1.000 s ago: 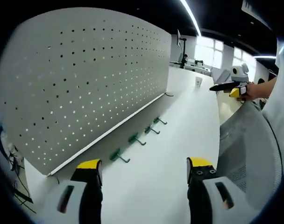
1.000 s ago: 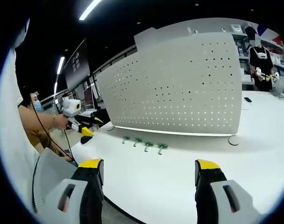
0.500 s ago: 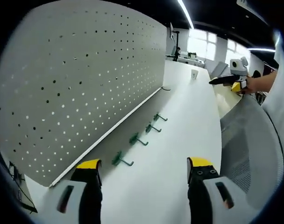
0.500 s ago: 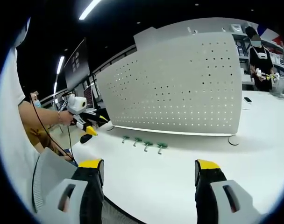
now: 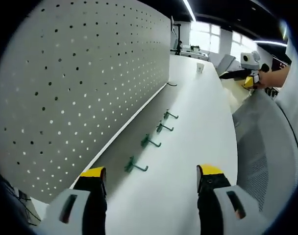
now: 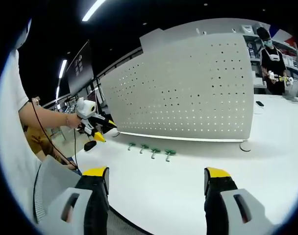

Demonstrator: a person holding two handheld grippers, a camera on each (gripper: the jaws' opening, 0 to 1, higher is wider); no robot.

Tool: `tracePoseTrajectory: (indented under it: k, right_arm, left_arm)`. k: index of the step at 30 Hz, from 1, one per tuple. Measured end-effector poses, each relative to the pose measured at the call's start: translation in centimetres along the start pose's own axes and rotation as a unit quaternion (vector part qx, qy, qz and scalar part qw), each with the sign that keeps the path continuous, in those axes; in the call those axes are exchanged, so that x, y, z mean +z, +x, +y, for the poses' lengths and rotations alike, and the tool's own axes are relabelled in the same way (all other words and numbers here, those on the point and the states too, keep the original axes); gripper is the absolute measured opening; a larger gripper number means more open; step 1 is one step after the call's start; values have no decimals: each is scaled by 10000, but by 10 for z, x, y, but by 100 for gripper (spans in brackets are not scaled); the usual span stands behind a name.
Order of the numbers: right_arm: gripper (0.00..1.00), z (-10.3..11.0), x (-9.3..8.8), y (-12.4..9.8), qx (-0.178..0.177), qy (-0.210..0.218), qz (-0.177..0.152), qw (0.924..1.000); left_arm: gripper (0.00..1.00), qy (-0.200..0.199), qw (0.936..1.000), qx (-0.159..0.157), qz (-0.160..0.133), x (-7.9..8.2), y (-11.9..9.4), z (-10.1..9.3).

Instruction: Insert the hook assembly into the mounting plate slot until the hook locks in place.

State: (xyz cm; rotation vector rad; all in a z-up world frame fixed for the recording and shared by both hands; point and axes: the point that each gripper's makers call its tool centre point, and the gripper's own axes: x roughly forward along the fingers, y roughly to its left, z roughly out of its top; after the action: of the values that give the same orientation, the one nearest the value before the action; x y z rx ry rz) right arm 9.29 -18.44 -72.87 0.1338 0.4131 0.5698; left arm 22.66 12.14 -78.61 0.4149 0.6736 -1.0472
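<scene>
A white pegboard [image 5: 80, 83] stands upright on the white table [image 5: 198, 127]. Along its foot lie several green hooks [image 5: 134, 166] in a row. My left gripper [image 5: 151, 178] is open with nothing between its yellow-tipped jaws, hovering short of the nearest hook. My right gripper [image 5: 243, 74] appears at the upper right of the left gripper view, held in a hand off the table's edge. In the right gripper view the same pegboard [image 6: 188, 93] and hooks [image 6: 155, 152] lie ahead. The right gripper [image 6: 156, 178] is open and empty. The left gripper [image 6: 94, 128] hangs left of the hooks.
A grey mesh chair back [image 5: 266, 161] sits by the table's near edge. A round white foot [image 6: 245, 146] lies at the pegboard's right end. Another person [image 6: 274, 63] stands far behind at the right. A small white cup [image 5: 200, 67] is at the table's far end.
My left gripper has moved forward and closer to the pegboard and hooks; in the right gripper view it has shifted right towards them. The right gripper has stayed still.
</scene>
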Motion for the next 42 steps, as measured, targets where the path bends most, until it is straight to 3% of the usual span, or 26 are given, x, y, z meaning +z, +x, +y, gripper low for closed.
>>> tracePoseTrajectory:
  k: [16,24,27,33,36,42]
  right_arm:
    - [76,1,-2,-1,-12,2,19,10000]
    - [76,0,-4,-3,-21,18,46,10000]
    - [76,-1,-4,-4,-38,19,46,10000]
    - [76,-1,-4,-4,-52,26,59,10000]
    - [76,0,-4,-4,-43,16,67,10000]
    - [76,-2,-5,-4,-64,17,77,9999]
  left_arm:
    - [77,337,9979,-254,498,-15,14,15]
    - [77,449,9963,-395,624,-14,23,24]
    - [76,645,9937,-459,799,-18,28,24]
    - [76,745,9919,-571,854,-14,39,26]
    - [76,953,9872,-668,1088,-20,44,26]
    - [76,1142,9829,-763,1224,-17,52,26]
